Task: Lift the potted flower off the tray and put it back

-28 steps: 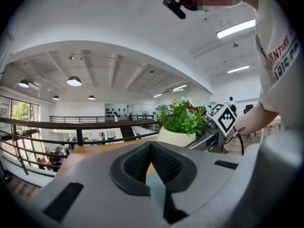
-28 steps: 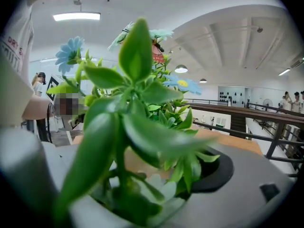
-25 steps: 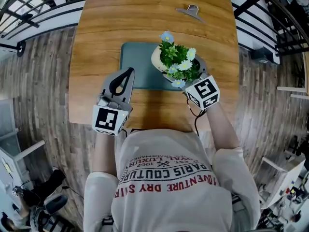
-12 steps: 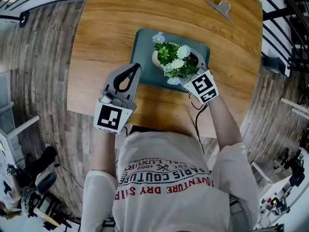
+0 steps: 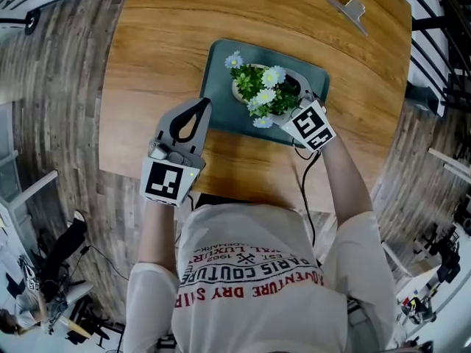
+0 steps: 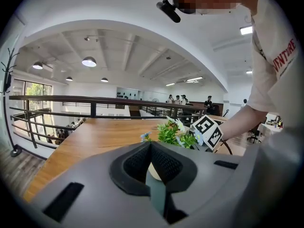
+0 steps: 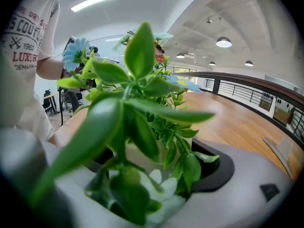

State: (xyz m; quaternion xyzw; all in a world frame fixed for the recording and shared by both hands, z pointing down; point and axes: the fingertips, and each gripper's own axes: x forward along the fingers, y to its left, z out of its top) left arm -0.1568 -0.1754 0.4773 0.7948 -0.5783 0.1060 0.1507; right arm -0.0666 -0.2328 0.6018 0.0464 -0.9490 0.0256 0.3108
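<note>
The potted flower [image 5: 263,93], a cream pot with green leaves and white and pale blue blooms, is over the right half of the dark teal tray [image 5: 221,87] on the wooden table. I cannot tell whether its base touches the tray. My right gripper [image 5: 292,94] is shut on the pot from the near right. In the right gripper view the leaves [image 7: 137,103] fill the picture and the pot [image 7: 142,158] sits between the black pads [image 7: 219,169]. My left gripper [image 5: 199,107] is shut and holds nothing, its tip at the tray's near left corner. From the left gripper view the flower [image 6: 173,132] shows beyond the jaws.
A metal clip [image 5: 353,12] lies on the table [image 5: 162,50] at the far right corner. Wooden floor surrounds the table, and black railings [image 5: 434,20] run along the right and far sides. The person's torso is right at the table's near edge.
The pot, held by my right gripper, has moved left from the tray's right edge to well over the tray. My left gripper has stayed shut beside the tray's near left corner.
</note>
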